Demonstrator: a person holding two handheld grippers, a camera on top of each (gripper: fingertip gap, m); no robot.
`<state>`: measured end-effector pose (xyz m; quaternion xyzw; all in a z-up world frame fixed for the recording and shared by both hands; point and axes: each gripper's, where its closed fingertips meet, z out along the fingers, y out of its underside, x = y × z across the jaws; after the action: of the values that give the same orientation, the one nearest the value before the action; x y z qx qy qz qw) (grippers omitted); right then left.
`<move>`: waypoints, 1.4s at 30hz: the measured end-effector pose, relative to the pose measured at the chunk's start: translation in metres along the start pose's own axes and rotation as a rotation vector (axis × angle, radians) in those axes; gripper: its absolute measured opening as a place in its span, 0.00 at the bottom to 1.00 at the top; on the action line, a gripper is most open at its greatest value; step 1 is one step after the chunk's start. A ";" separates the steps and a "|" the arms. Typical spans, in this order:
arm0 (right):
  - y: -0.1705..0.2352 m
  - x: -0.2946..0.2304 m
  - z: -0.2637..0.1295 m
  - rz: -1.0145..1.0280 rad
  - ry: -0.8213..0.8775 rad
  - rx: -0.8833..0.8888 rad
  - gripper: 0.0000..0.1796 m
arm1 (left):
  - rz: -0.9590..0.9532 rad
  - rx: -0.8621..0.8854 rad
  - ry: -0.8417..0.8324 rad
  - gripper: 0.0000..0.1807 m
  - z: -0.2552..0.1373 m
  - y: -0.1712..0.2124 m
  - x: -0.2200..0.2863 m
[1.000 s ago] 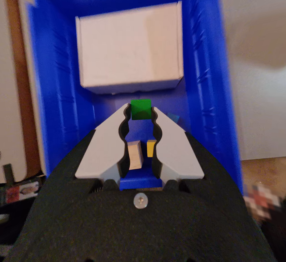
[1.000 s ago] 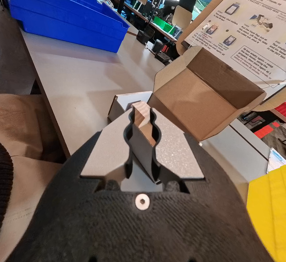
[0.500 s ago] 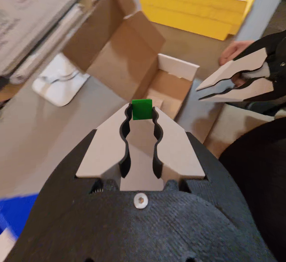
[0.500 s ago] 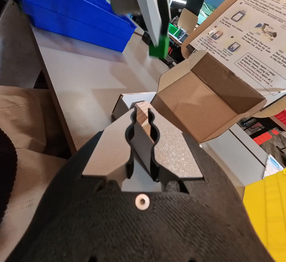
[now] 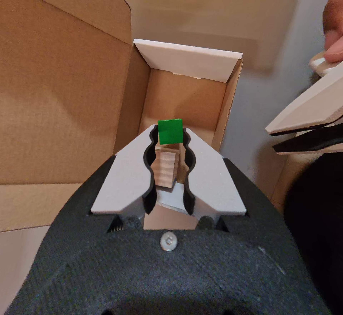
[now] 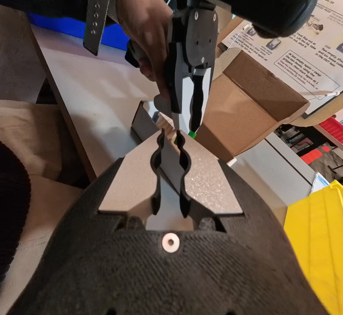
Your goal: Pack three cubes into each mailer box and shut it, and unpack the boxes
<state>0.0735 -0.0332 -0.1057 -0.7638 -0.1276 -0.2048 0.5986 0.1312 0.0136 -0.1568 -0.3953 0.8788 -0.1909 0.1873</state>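
Green cube point(image 5: 170, 131) gripped by left tongs point(image 5: 170, 132) over the open mailer box point(image 5: 224, 105) holding a wooden cube point(image 5: 166, 168); right tongs point(image 6: 170, 134) empty, slightly parted.

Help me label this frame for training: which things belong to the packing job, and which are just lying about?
Job: left gripper, green cube, open mailer box, wooden cube inside it, right gripper, blue bin.
Lying about: yellow bin, instruction sheet.

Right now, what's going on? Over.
Left gripper shut on green cube, over open mailer box. Right gripper open, empty. Wooden cube already inside.
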 end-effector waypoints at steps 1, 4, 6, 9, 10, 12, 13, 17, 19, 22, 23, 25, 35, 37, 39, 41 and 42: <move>0.000 0.000 -0.001 0.001 0.002 -0.001 0.06 | 0.003 0.003 -0.002 0.14 0.001 -0.001 0.000; 0.002 -0.001 -0.002 -0.003 0.005 -0.011 0.06 | 0.008 0.004 0.020 0.14 0.004 -0.003 0.004; 0.004 0.000 -0.002 -0.007 0.008 -0.021 0.06 | 0.021 0.003 0.013 0.14 0.006 -0.005 0.003; 0.008 0.000 -0.002 -0.018 0.013 -0.038 0.06 | 0.027 -0.003 0.001 0.14 0.010 -0.005 0.002; 0.009 0.000 -0.002 -0.019 0.014 -0.041 0.06 | 0.023 0.000 0.008 0.15 0.010 -0.005 0.003; 0.010 0.000 -0.002 -0.019 0.014 -0.046 0.06 | 0.004 0.014 0.021 0.18 0.008 -0.006 0.005; 0.011 0.000 -0.002 -0.019 0.014 -0.047 0.06 | -0.010 0.022 0.029 0.19 0.005 -0.006 0.006; 0.012 0.001 -0.003 -0.025 0.017 -0.052 0.06 | -0.095 0.079 0.024 0.20 -0.018 -0.003 0.000; 0.012 0.001 -0.004 -0.027 0.019 -0.052 0.06 | -0.155 0.119 0.008 0.20 -0.037 0.004 -0.007; 0.012 0.002 -0.004 -0.023 0.021 -0.051 0.06 | -0.277 0.176 -0.070 0.23 -0.076 0.027 -0.031; 0.012 0.002 -0.004 -0.021 0.022 -0.050 0.06 | -0.327 0.200 -0.108 0.23 -0.092 0.036 -0.042; 0.010 0.002 -0.004 -0.016 0.025 -0.041 0.06 | -0.438 0.251 -0.199 0.25 -0.129 0.060 -0.067; 0.005 0.009 -0.002 -0.010 0.057 -0.004 0.05 | -0.788 -0.048 -0.536 0.26 -0.265 0.297 -0.111; 0.005 0.009 0.002 -0.026 0.066 -0.005 0.04 | -0.870 -0.078 -0.515 0.25 -0.266 0.333 -0.107; 0.004 0.008 0.007 -0.026 0.067 -0.009 0.05 | -0.939 -0.062 -0.422 0.25 -0.254 0.351 -0.098; 0.003 0.005 0.012 -0.024 0.058 -0.007 0.05 | -0.970 -0.060 -0.297 0.26 -0.236 0.360 -0.085; 0.002 0.003 0.013 -0.030 0.053 -0.005 0.05 | -0.974 -0.072 -0.264 0.26 -0.228 0.365 -0.082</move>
<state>0.0790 -0.0215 -0.1083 -0.7577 -0.1229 -0.2342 0.5966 -0.1548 0.3432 -0.1234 -0.7863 0.5672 -0.1742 0.1723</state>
